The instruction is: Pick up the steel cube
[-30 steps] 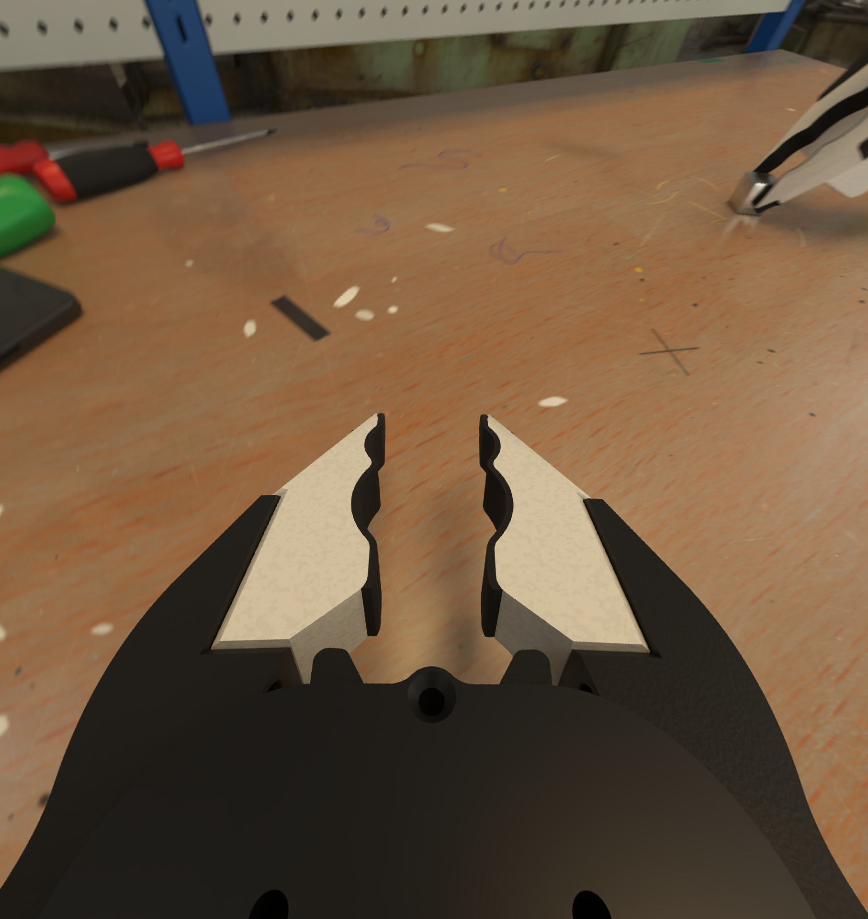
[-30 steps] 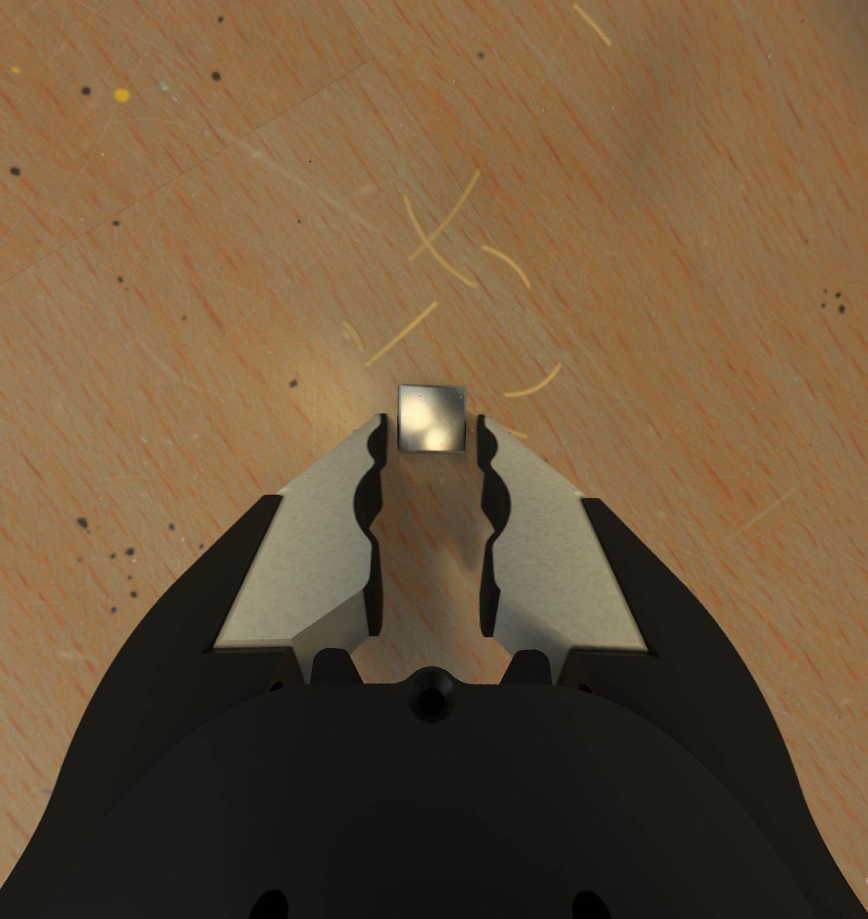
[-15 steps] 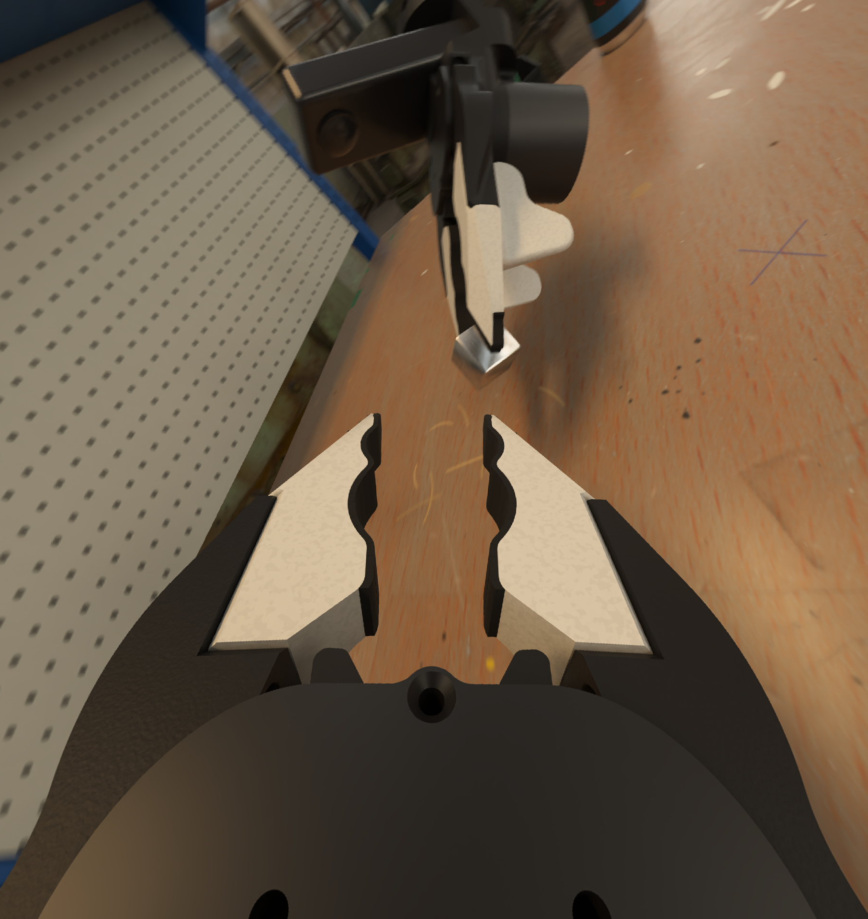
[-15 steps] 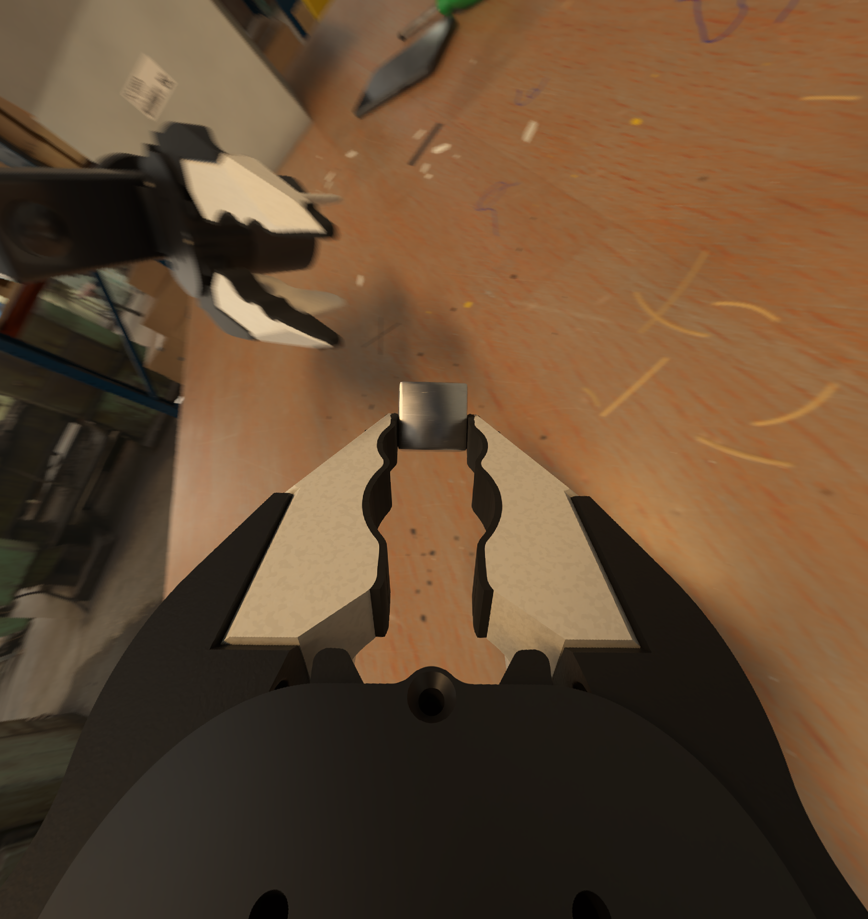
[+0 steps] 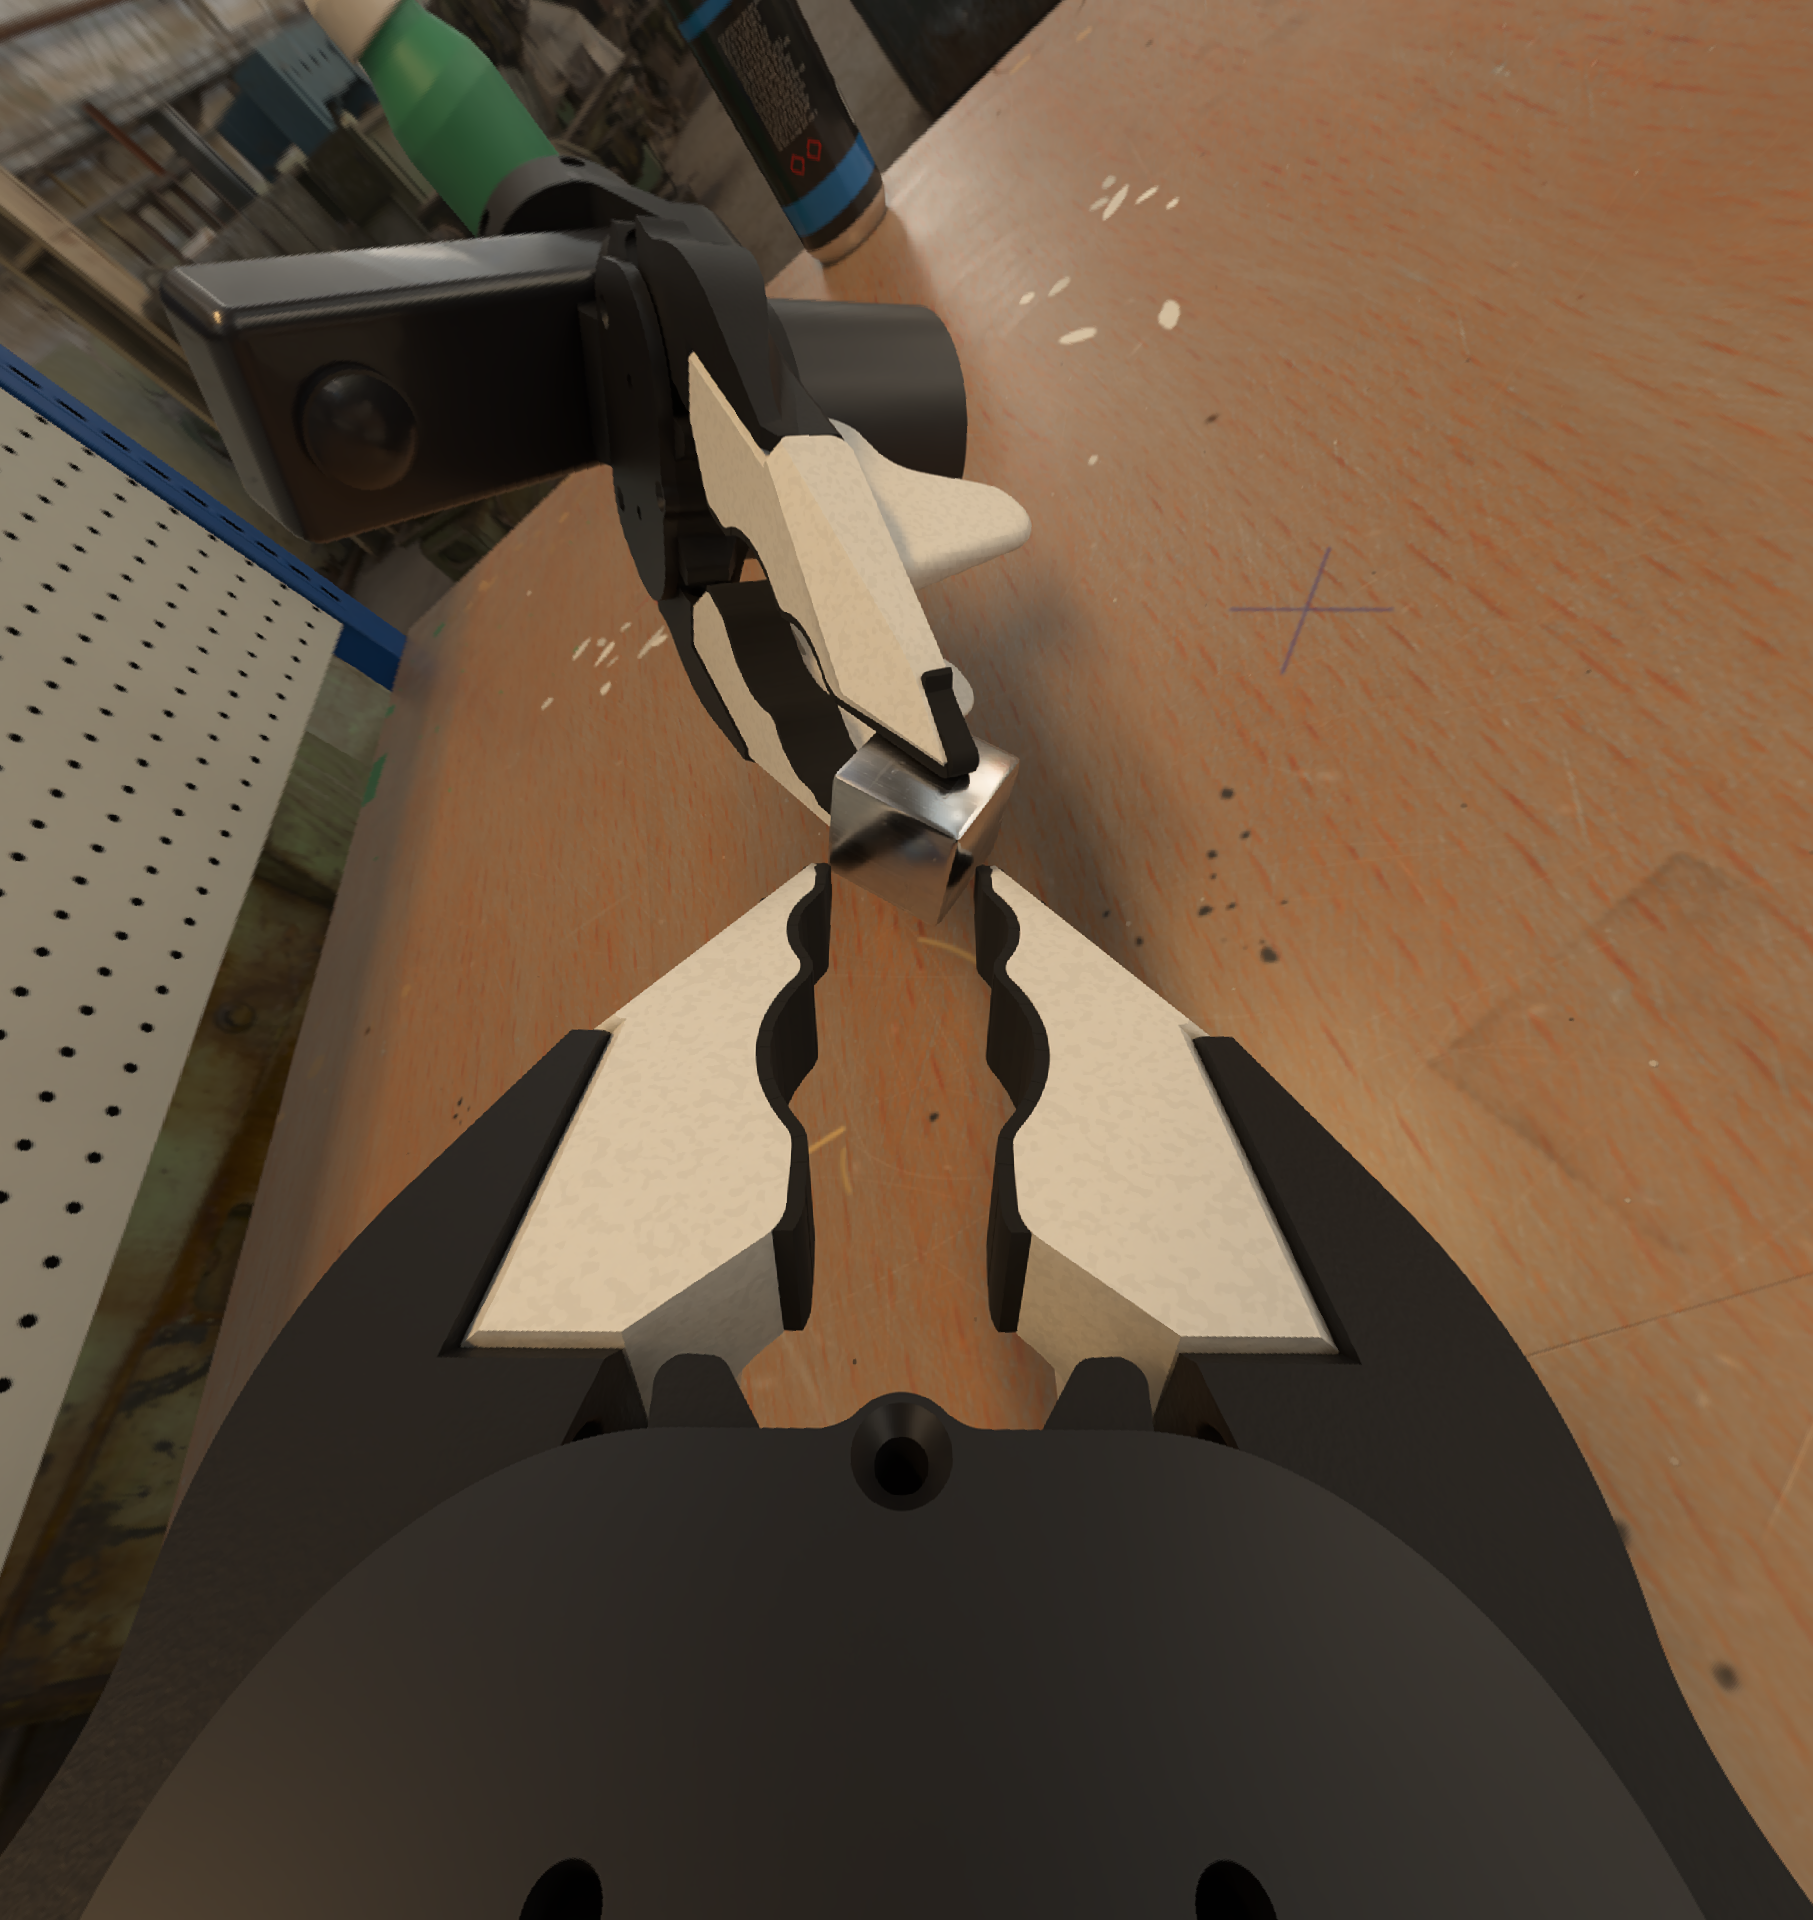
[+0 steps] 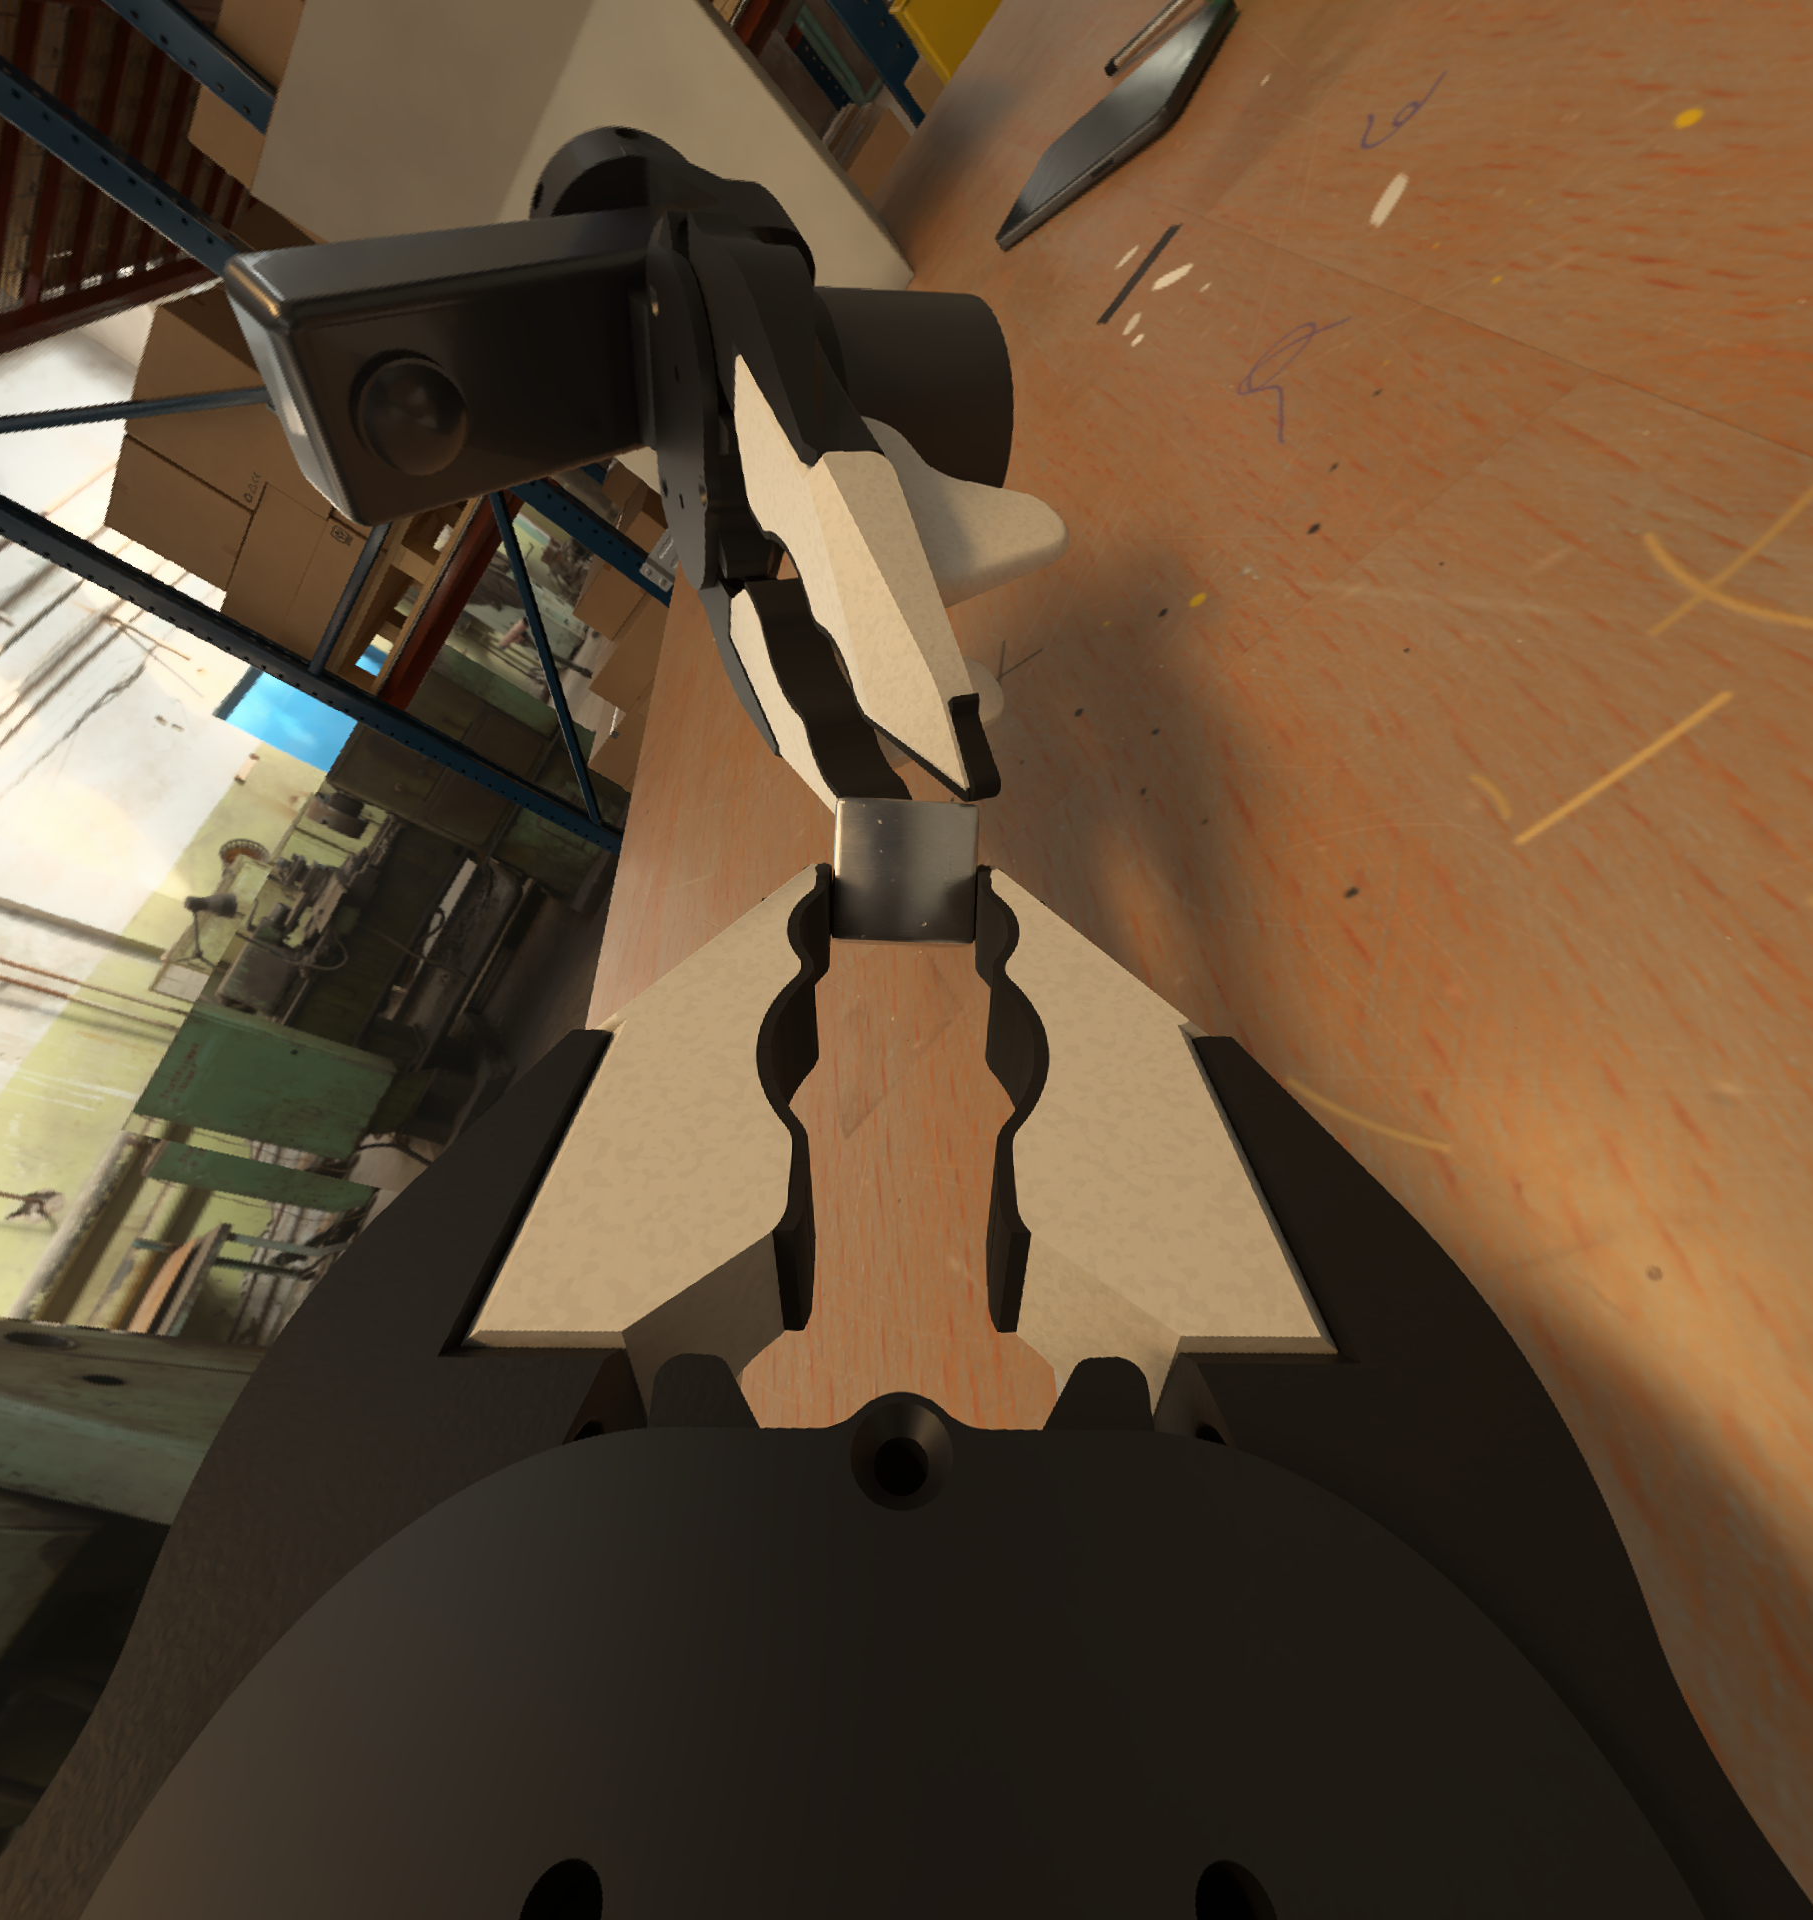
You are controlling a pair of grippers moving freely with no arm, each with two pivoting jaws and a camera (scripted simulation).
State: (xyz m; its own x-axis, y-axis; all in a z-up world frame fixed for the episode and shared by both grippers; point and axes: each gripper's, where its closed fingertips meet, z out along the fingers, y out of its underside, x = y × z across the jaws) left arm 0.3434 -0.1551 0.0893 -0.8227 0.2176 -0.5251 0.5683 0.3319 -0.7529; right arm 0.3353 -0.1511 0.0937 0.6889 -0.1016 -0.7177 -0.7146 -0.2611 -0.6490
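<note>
The steel cube (image 5: pixel 902 821) is small and shiny and hangs above the wooden bench (image 5: pixel 1504 935). My right gripper (image 6: pixel 904 883) is shut on it, its tips pressed on two opposite faces of the cube (image 6: pixel 907 873). In the left wrist view the right gripper (image 5: pixel 902 769) comes in from the upper left. My left gripper (image 5: pixel 900 878) faces it, jaws narrowed to the cube's width, tips on either side of the cube's near lower part. In the right wrist view the left gripper (image 6: pixel 917 784) meets the cube's far edge.
A perforated panel (image 5: pixel 102 831) with a blue frame runs along the bench's edge on the left. A dark can with a blue band (image 5: pixel 788 114) stands at the far end. A flat black slab (image 6: pixel 1099 145) lies farther off. A pencil cross (image 5: pixel 1307 608) marks the bench.
The right gripper closed on the cube and lifted it off the bench. The left gripper swung round to face it, came up to the cube and narrowed its jaws around it.
</note>
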